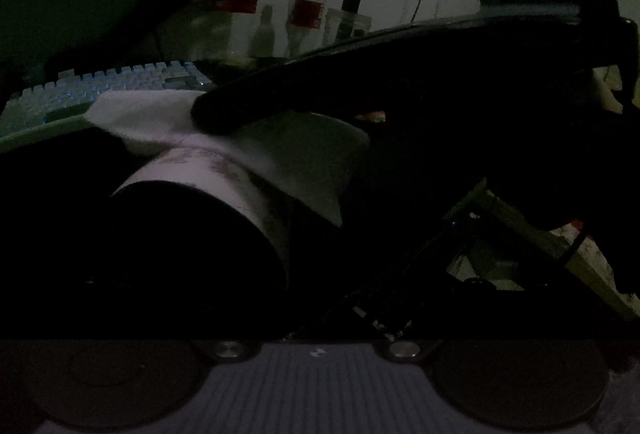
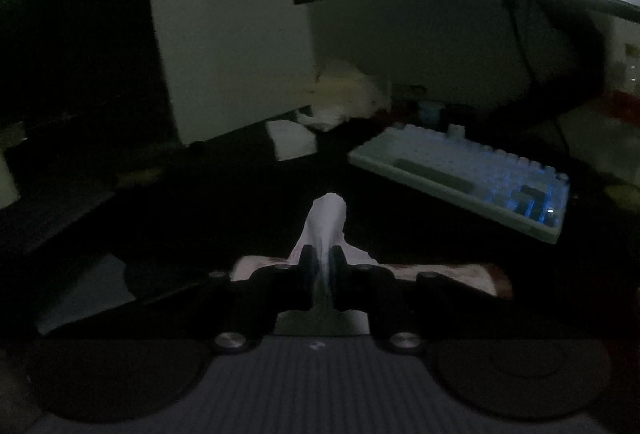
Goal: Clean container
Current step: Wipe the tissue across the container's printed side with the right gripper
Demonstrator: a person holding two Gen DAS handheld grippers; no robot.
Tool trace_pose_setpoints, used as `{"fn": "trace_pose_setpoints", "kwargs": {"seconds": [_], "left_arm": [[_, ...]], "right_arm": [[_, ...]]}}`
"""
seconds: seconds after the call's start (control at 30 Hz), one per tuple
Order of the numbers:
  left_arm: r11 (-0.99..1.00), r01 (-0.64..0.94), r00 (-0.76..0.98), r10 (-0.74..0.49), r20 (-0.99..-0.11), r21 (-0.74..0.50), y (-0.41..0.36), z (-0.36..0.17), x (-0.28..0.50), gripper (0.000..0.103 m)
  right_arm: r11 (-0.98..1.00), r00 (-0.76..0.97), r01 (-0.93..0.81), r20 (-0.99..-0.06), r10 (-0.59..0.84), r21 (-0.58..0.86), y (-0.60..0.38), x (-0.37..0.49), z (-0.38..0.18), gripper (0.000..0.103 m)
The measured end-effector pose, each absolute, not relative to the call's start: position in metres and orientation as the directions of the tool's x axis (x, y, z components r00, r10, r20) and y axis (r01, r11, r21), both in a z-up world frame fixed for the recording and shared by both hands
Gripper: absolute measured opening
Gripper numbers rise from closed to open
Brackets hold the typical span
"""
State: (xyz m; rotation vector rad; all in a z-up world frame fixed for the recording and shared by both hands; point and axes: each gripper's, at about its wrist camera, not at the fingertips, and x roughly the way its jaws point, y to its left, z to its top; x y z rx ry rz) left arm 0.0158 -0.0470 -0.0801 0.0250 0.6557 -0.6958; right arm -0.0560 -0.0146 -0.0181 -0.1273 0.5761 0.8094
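Right gripper [image 2: 324, 266] clamped on a white cloth [image 2: 326, 222], which sticks out past the fingertips above the dark desk [image 2: 240, 202]. In the left view the cloth [image 1: 152, 118] drapes over the container [image 1: 224, 186], a pale cylinder lying sideways close to the camera. Left gripper's jaws too dark to read; keyboard [image 2: 468, 178] sits behind, to the right.

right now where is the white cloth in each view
Left wrist: the white cloth sits centre-left, draped over the container, under the right gripper's dark finger.
Right wrist: the cloth is low centre, pinched in the right gripper.
Shared landmark: the keyboard.
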Motion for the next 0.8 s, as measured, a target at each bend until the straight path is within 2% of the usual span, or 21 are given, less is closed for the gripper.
{"fn": "trace_pose_setpoints", "kwargs": {"seconds": [0.17,0.23,0.37,0.6,0.67,0.8], "left_arm": [[0.774,0.602,0.576,-0.592,-0.564,-0.197,-0.046,-0.081,0.016,0.103],[0.776,0.597,0.579,-0.593,-0.56,-0.204,-0.045,-0.081,0.018,0.103],[0.786,0.588,0.594,-0.579,-0.559,-0.19,-0.048,-0.081,0.02,0.103],[0.798,0.577,0.614,-0.565,-0.551,-0.176,-0.049,-0.084,0.021,0.103],[0.8,0.57,0.616,-0.567,-0.547,-0.188,-0.047,-0.083,0.023,0.103],[0.822,0.534,0.637,-0.545,-0.545,-0.198,-0.051,-0.082,0.031,0.103]], "right_arm": [[0.803,0.663,-0.596,-0.56,0.497,0.007,-0.035,-0.036,-0.02,0.013],[0.843,0.691,-0.537,-0.562,0.454,0.021,-0.049,-0.024,-0.023,0.013],[0.85,0.694,-0.525,-0.553,0.461,0.051,-0.05,-0.024,-0.024,0.012],[0.701,0.561,-0.704,-0.515,0.649,0.117,-0.016,-0.053,-0.018,0.013],[0.716,0.575,-0.69,-0.523,0.63,0.103,-0.018,-0.048,-0.018,0.012],[0.812,0.682,-0.583,-0.546,0.486,-0.006,-0.029,-0.023,-0.022,0.009]]}}
